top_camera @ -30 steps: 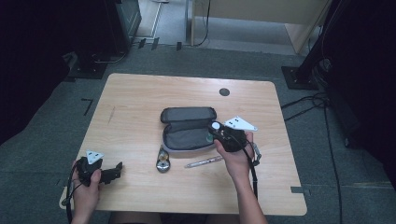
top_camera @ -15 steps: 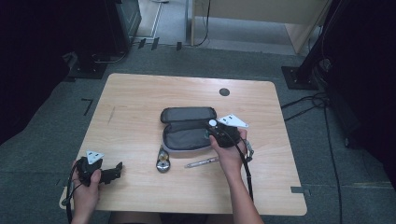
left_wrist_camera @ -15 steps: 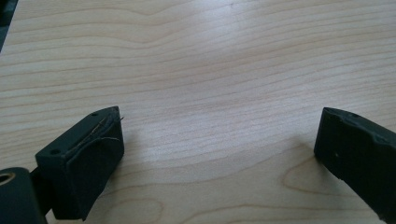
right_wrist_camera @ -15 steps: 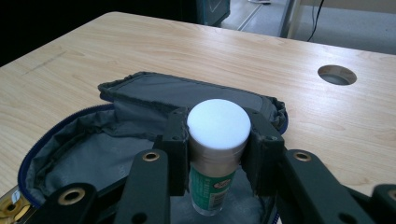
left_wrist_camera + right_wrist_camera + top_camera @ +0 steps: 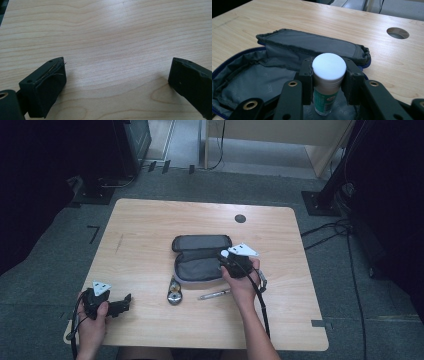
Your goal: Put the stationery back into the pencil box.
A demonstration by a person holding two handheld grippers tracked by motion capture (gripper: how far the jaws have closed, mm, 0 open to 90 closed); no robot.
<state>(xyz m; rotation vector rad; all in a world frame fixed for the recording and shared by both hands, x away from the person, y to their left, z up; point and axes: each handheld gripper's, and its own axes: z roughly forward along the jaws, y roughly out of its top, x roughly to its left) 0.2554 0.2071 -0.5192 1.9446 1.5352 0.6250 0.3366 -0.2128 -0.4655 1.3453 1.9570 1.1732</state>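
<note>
A grey pencil case [image 5: 197, 265] lies unzipped and spread flat in the middle of the wooden table [image 5: 150, 230]. My right gripper [image 5: 231, 261] hangs over its right end, shut on a glue stick [image 5: 224, 253]. In the right gripper view the glue stick [image 5: 328, 68] has a white cap and a green label, stands upright between the jaws of my right gripper [image 5: 328, 83], and is just above the case's lining [image 5: 262, 75]. My left gripper [image 5: 124, 303] rests at the table's front left corner. It stands open over bare wood in the left gripper view [image 5: 115, 82].
A pen [image 5: 214, 294] and a small round metal object [image 5: 174, 295] lie just in front of the case. A cable hole [image 5: 240, 218] sits at the back right of the table. Dark stands and cables surround the table on the floor.
My right gripper has carried the glue stick a little left and forward, from the case's right edge to over its open lining. The left gripper has not moved.
</note>
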